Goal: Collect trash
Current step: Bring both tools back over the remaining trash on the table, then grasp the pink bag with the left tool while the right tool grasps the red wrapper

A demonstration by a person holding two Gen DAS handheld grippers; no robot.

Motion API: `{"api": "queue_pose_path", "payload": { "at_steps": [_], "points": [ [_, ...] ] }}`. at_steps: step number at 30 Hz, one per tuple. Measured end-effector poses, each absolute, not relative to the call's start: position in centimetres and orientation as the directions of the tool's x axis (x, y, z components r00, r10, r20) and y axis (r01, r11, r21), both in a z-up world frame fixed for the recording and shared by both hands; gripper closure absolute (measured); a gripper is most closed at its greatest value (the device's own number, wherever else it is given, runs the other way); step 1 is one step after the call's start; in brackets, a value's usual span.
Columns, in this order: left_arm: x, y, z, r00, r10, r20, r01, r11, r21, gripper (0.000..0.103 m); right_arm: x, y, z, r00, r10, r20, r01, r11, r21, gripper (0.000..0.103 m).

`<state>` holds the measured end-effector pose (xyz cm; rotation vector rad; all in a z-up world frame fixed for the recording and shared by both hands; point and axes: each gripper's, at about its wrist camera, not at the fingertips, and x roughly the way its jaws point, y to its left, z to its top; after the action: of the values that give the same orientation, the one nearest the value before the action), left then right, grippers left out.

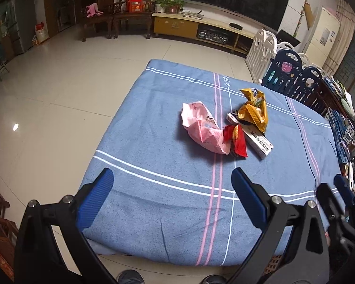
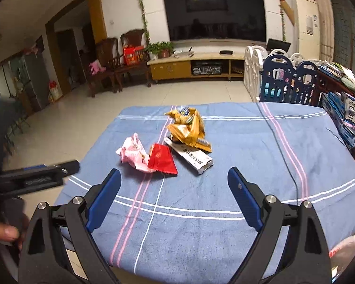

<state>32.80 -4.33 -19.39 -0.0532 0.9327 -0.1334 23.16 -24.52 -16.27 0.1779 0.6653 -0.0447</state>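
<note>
A small heap of trash lies mid-table on the blue striped cloth (image 1: 153, 142) (image 2: 248, 146): a crumpled pink wrapper (image 1: 202, 127) (image 2: 132, 153), a red wrapper (image 1: 235, 139) (image 2: 162, 159), a yellow snack bag (image 1: 254, 108) (image 2: 189, 127) and a flat white box (image 1: 258, 139) (image 2: 194, 157) under the bag. My left gripper (image 1: 171, 175) hangs open over the near left part of the cloth, short of the heap, with nothing between its fingers. My right gripper (image 2: 174, 172) is open too, just short of the red wrapper, and holds nothing. In the right wrist view the left gripper (image 2: 68, 165) shows side-on at the left.
White and navy playpen panels (image 2: 284, 78) stand past the table's far right corner. A cluttered shelf (image 2: 343, 116) runs along the right. A pale plastic bag (image 2: 350, 243) shows at the near right edge. A person's shoes (image 1: 130, 277) are below the near edge. Tiled floor lies left.
</note>
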Motion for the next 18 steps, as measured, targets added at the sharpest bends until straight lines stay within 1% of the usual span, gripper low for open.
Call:
{"api": "queue_pose_path", "payload": {
  "at_steps": [6, 11, 15, 16, 17, 18],
  "points": [
    [32.8, -3.5, -19.3, 0.593, -0.132, -0.794, 0.060, 0.991, -0.119, 0.004, 28.3, -22.0, -20.0, 0.745, 0.045, -0.665, 0.037, 0.993, 0.109, 0.014],
    [33.0, -3.3, -19.6, 0.585, -0.127, -0.801, 0.059, 0.992, -0.115, 0.004, 32.9, -20.5, -22.8, 0.723, 0.008, -0.691, 0.039, 0.998, 0.052, 0.015],
    [33.4, -3.4, -20.0, 0.575, -0.126, -0.808, 0.064, 0.992, -0.109, 0.004, 35.8, -20.2, -24.6, 0.693, 0.018, -0.720, 0.033, 0.998, 0.058, 0.029],
    [33.5, -3.5, -20.2, 0.572, -0.128, -0.810, 0.068, 0.992, -0.109, 0.004, 36.6, -20.1, -25.2, 0.684, 0.021, -0.730, 0.031, 0.998, 0.057, 0.030],
    [33.5, -3.6, -20.3, 0.571, -0.128, -0.811, 0.071, 0.992, -0.107, 0.004, 37.0, -20.2, -25.5, 0.672, 0.026, -0.740, 0.028, 0.998, 0.060, 0.036],
    [33.6, -3.6, -20.4, 0.572, -0.129, -0.810, 0.074, 0.992, -0.106, 0.004, 37.6, -20.4, -26.1, 0.655, 0.027, -0.755, 0.026, 0.998, 0.059, 0.050]
  ]
}}
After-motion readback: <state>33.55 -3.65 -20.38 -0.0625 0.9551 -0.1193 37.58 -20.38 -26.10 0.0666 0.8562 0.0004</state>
